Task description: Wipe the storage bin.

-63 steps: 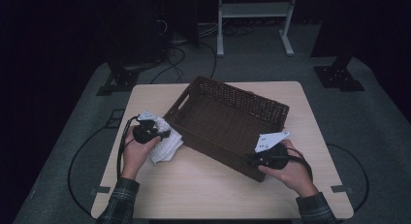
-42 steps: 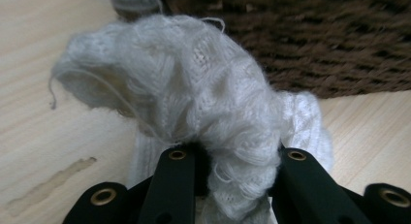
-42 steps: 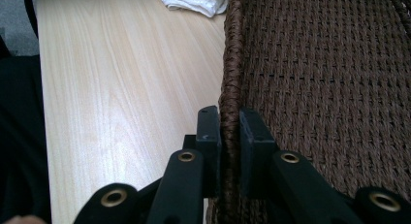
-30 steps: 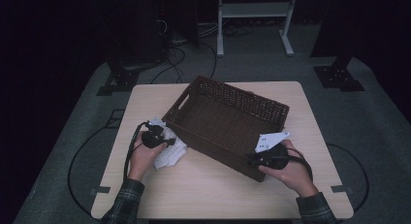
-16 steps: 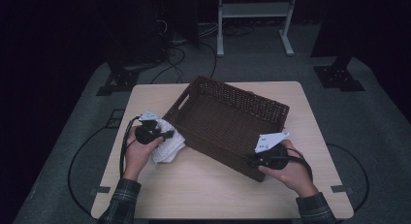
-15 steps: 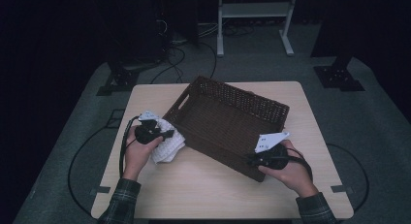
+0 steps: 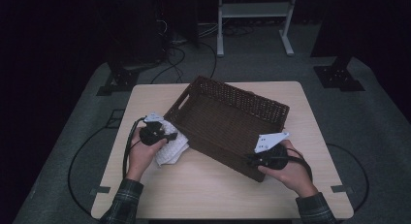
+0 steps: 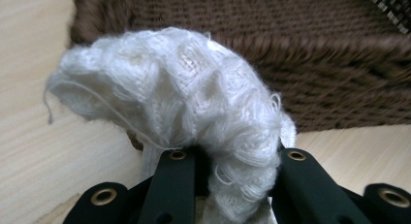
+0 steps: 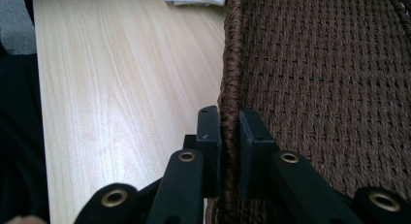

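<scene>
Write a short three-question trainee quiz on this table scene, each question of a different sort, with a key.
1. True or false: the right gripper has its jaws clamped on the rim of the dark brown woven wicker basket.
2. Multiple choice: what does the left gripper hold? A) a red sponge B) a white knitted cloth C) a steel spoon
3. Fill in: the white knitted cloth is ___ the basket, over the light wooden table.

Key: 1 true. 2 B. 3 outside, beside its wall.
</scene>
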Tool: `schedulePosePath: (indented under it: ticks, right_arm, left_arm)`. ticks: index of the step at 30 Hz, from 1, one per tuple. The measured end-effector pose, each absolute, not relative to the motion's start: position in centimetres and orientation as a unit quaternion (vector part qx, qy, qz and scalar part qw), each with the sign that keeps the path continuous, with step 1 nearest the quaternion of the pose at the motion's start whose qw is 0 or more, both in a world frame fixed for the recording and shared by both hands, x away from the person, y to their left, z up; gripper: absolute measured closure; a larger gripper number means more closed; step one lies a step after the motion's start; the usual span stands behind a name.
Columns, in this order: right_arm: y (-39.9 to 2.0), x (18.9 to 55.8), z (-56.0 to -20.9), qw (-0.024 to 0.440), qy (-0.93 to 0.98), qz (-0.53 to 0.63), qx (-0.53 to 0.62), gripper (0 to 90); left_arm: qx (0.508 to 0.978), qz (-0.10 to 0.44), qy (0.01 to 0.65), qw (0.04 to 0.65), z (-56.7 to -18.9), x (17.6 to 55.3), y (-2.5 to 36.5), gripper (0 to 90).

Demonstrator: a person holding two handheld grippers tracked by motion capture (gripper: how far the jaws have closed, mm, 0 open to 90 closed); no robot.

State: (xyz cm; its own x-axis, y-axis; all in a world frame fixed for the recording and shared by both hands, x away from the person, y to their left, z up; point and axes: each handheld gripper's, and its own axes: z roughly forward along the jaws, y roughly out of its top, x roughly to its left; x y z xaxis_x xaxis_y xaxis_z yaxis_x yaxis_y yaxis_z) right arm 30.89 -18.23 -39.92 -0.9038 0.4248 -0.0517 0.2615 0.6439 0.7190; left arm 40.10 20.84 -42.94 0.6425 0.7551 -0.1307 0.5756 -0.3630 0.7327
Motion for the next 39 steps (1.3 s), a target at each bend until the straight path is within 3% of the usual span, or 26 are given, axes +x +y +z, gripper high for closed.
schedulePosePath:
  ticks: [20, 39]
  right_arm:
    - [-18.2, 30.9, -39.9, 0.110, 0.901, 0.375, 0.189, 80.8]
    - [-18.2, 30.9, -39.9, 0.110, 0.901, 0.374, 0.190, 80.7]
  left_arm:
    - [0.851, 0.091, 0.406, 0.321, -46.5, 40.7, 18.7, 75.2]
    - [0.822, 0.103, 0.382, 0.409, -41.7, 39.2, 19.5, 75.3]
